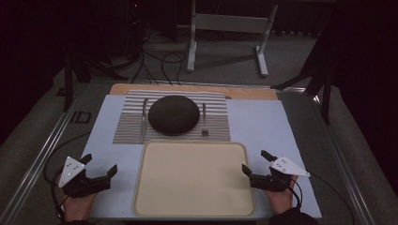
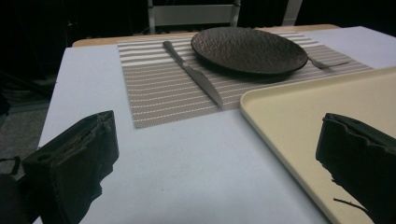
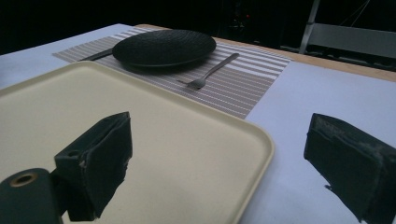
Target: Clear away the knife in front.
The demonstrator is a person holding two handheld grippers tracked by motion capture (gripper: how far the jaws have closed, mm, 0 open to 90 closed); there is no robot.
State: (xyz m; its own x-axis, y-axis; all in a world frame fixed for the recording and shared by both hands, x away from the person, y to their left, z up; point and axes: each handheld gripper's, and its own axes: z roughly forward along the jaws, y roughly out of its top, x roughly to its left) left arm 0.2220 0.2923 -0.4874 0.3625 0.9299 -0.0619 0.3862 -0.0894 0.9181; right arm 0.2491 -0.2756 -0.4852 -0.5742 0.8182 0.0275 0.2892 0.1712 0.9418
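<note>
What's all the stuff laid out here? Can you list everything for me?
Tray: one, cream, bare, near edge of the table.
Plate: one, dark brown, on the placemat.
Knife: one, silver, left of the plate.
Fork: one, silver, right of the plate.
Placemat: one, grey-and-white striped, behind the tray.
Table cover: one, pale blue.
Left gripper: one, black, fingers open, left of the tray.
Right gripper: one, black, fingers open, right of the tray.

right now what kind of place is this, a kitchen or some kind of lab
Most likely a lab or recording room staged as a dining spot. A dark plate, knife and fork sit on a striped placemat, but cables trail over the carpeted floor behind the table.
</note>
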